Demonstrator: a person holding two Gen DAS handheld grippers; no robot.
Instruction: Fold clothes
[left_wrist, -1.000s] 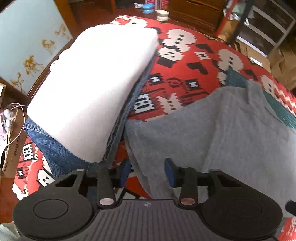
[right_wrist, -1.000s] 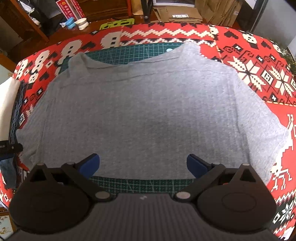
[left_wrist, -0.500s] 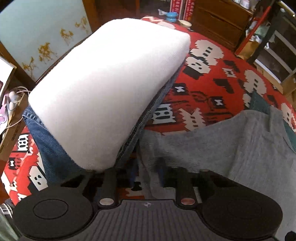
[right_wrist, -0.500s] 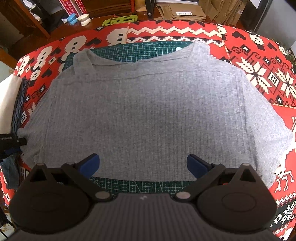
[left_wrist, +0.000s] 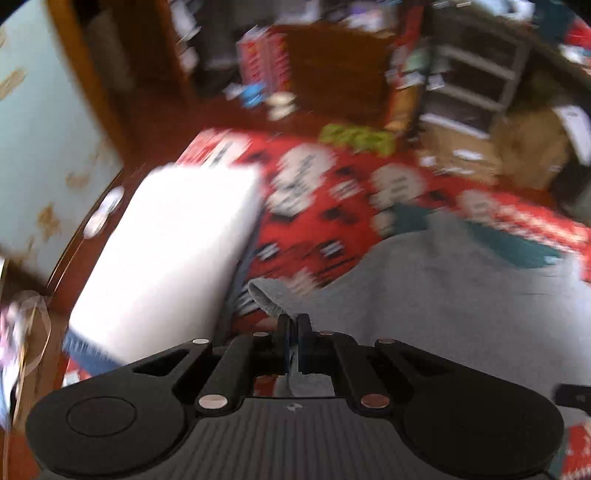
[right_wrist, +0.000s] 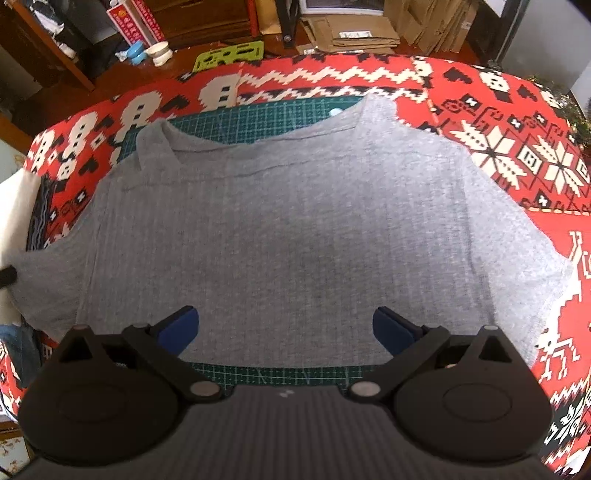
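In the blurred left wrist view the left gripper (left_wrist: 294, 328) seemingly pinches the grey T-shirt (left_wrist: 443, 295) sleeve beside a white folded stack (left_wrist: 166, 251), while the right wrist view shows the right gripper (right_wrist: 284, 328) spread wide above the shirt's hem on the green cutting mat (right_wrist: 258, 122).

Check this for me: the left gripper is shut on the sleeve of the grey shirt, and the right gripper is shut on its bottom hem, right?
Not quite. The right gripper is open above the grey shirt, its fingers wide apart and gripping nothing, as the right wrist view shows. The left gripper is indeed shut on the sleeve.
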